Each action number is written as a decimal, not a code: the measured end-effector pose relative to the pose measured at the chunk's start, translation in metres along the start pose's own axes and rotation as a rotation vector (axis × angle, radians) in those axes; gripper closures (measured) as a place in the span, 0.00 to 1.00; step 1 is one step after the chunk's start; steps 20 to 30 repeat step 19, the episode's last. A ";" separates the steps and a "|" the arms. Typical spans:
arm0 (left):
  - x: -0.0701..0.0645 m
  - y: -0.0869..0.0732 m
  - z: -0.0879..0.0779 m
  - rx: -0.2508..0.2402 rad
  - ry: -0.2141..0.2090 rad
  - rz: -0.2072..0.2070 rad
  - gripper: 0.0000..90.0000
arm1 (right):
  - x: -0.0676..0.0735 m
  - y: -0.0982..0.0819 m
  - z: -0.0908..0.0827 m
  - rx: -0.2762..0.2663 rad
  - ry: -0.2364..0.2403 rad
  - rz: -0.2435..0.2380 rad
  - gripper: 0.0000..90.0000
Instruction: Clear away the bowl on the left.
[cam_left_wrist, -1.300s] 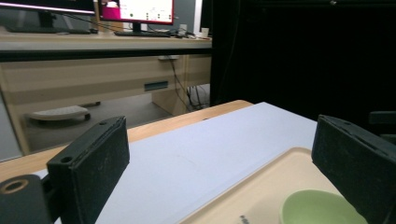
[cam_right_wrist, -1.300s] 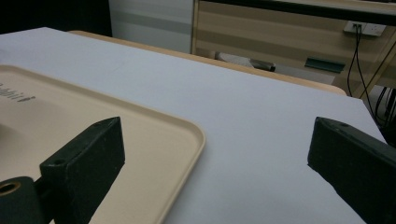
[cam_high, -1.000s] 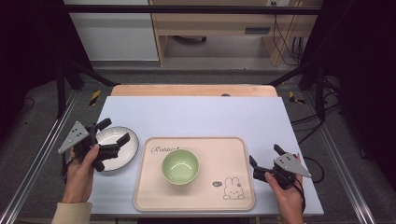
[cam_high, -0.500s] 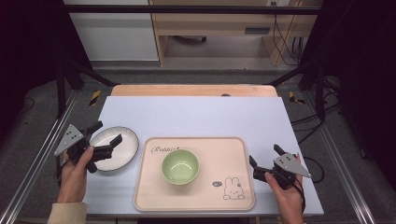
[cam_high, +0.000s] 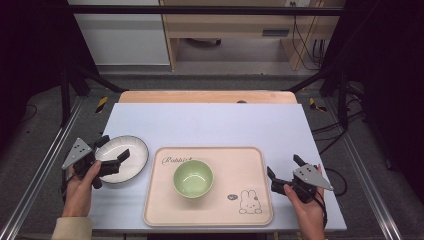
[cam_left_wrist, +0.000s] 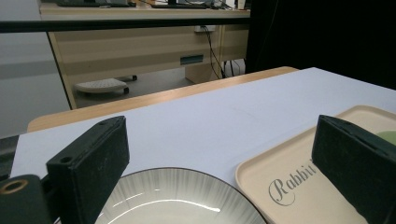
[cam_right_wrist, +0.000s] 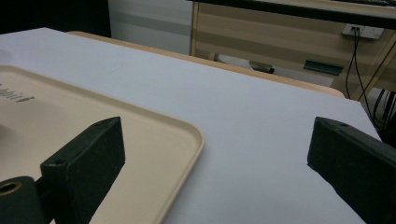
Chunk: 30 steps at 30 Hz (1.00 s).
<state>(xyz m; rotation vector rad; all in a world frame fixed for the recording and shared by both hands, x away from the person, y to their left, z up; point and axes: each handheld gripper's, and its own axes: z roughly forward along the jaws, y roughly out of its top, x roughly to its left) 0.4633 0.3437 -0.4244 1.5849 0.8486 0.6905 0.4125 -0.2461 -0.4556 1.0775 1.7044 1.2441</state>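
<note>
A: Where do the left tongs (cam_high: 111, 154) stand?
B: At the lower left of the high view, jaws spread wide over the near part of the white plate (cam_high: 131, 150), gripping nothing. The plate lies on the table (cam_high: 225, 125), just left of the beige tray (cam_high: 250, 200).

A: And the right tongs (cam_high: 285, 172)?
B: At the lower right, likewise released, beside the tray's right edge. The green bowl (cam_high: 193, 178) sits on the tray.

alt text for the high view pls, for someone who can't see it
The left hand-held gripper, jaws open, hovers over a white plate at the table's left. Beside it a beige tray holds a green bowl, and the open right hand-held gripper waits by the tray's right edge.
</note>
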 end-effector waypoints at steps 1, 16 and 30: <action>0.000 -0.001 -0.001 0.001 0.003 0.001 0.04 | 0.000 0.000 0.000 0.001 0.000 0.001 0.05; -0.010 -0.019 -0.007 0.104 0.042 0.012 0.05 | -0.001 0.000 -0.001 0.001 -0.001 -0.001 0.05; -0.008 -0.020 -0.006 0.120 0.049 -0.013 0.05 | -0.001 0.000 -0.001 0.002 -0.001 -0.002 0.05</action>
